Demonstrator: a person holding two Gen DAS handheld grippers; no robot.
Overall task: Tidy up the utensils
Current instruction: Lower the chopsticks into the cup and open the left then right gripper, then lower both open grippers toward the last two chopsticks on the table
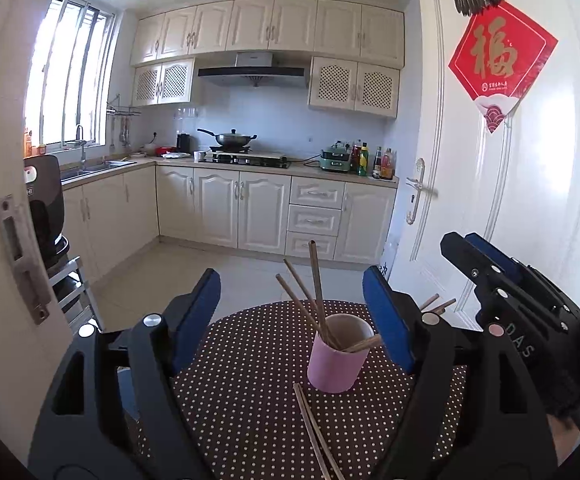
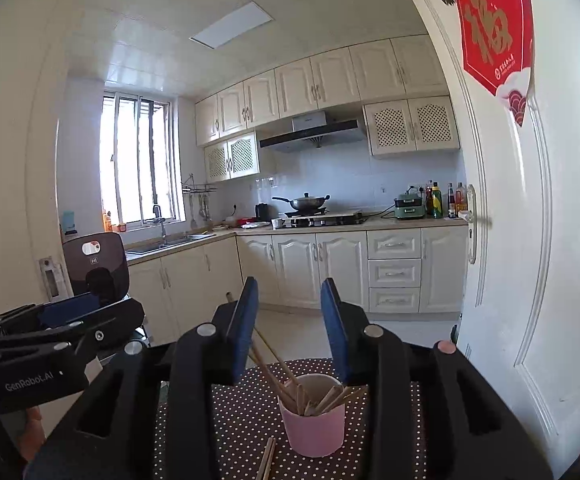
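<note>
A cream-coloured kitchen fills the background, with a bright window at far left, a wok on the stove in the middle and a white door with a red paper decoration at right; in front stands a small round table under a brown polka-dot cloth (image 1: 249,360). The left gripper (image 1: 292,312) hovers low over the table with its blue fingers spread wide and holding nothing. Between those fingers, nearer the right one, stands a pink cup (image 1: 336,364) with several wooden chopsticks (image 1: 316,280) leaning out of it. A loose pair of chopsticks (image 1: 314,432) lies flat on the cloth, just in front of the cup and close to the camera. Farther right, the right gripper (image 2: 290,320) is also spread apart and empty, with the cup sitting below the gap between its fingers. The likely risk is that either finger catches a leaning chopstick or the rim and tips the light cup, scattering what is already sorted; the flat pair may also be hard to pinch off the cloth. The near ends of the loose pair are cut off by the frame, the count inside the cup is unclear, and another few sticks behind the left gripper's right finger are mostly hidden.
</note>
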